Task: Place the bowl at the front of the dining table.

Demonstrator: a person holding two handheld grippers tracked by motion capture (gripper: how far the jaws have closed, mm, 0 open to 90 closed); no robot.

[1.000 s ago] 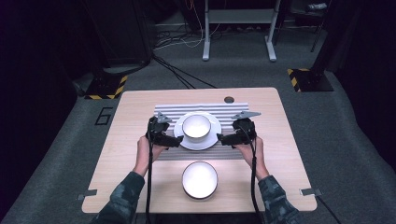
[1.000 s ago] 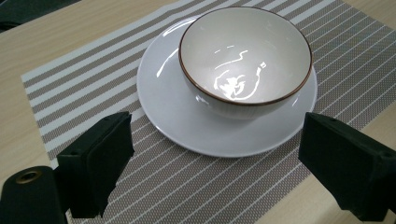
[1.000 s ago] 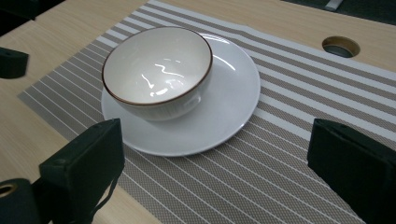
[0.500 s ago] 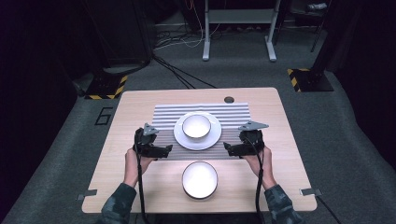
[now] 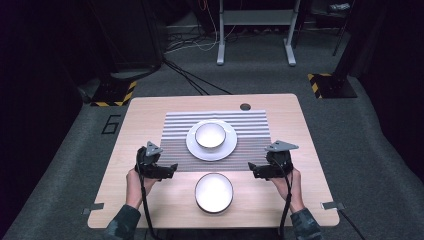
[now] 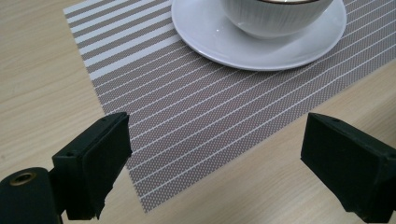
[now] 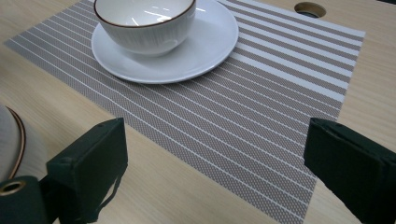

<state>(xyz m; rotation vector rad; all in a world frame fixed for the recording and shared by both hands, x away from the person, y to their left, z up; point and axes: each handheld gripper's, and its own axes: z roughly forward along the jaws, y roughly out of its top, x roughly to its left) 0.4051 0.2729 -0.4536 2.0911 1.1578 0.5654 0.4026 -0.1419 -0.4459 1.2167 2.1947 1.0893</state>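
Wooden table (image 5: 150,112), striped placemat (image 5: 250,125) centred; grey carpet floor (image 5: 65,165) around.

Overhead light falls bright on table (image 5: 150,115); surrounding floor and far room dim. Soft glare on plate (image 6: 215,37) and bowl (image 7: 144,21). High view slightly soft; gripper views sharp.

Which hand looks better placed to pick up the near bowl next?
Roughly even. The left gripper and right gripper flank the near bowl, both open and empty. The right has a slight edge: that bowl's rim shows beside its jaw.
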